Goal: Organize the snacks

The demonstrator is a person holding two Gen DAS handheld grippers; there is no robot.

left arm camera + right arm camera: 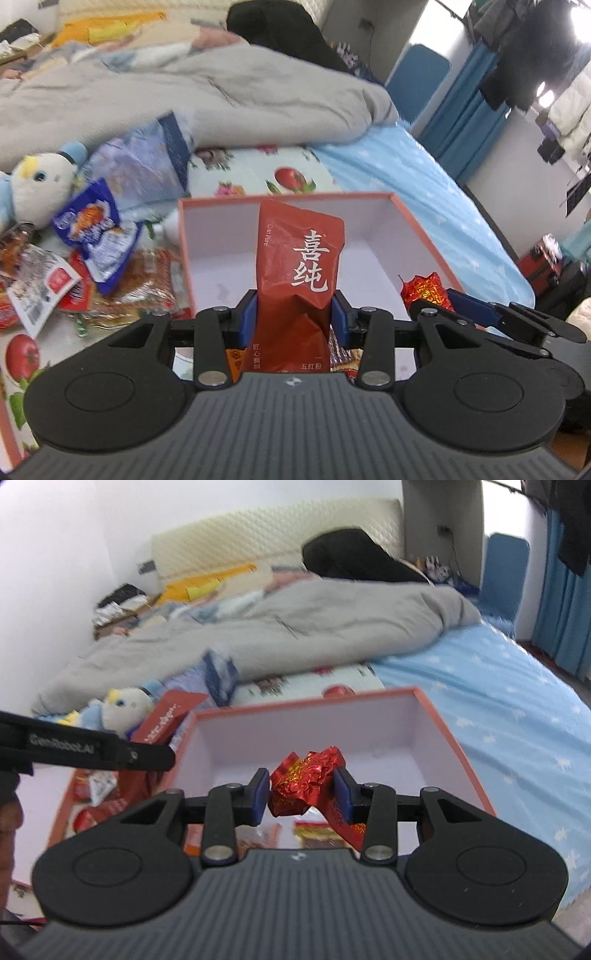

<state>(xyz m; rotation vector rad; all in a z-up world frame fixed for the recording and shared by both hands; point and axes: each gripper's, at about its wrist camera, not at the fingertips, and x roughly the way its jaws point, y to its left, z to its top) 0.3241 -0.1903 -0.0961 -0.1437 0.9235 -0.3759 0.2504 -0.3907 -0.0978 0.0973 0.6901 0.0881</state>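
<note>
A dark red snack pouch [299,266] with white characters stands upright between the blue pads of my left gripper [294,314], which is shut on it. It hangs over the near side of an orange-rimmed box [288,199] with a white inside. My right gripper [302,794] is shut on a crumpled red foil candy [306,779], over the near part of the same box [295,703]. That candy [424,291] and the right gripper [439,302] also show at the right of the left wrist view. The left gripper's arm [92,751] crosses the left of the right wrist view.
Loose snack packets [99,236] lie heaped left of the box, beside a plush toy [40,184]. More packets [314,830] lie under my right gripper. A grey quilt [295,620] covers the bed behind. Blue sheet [498,701] stretches right of the box.
</note>
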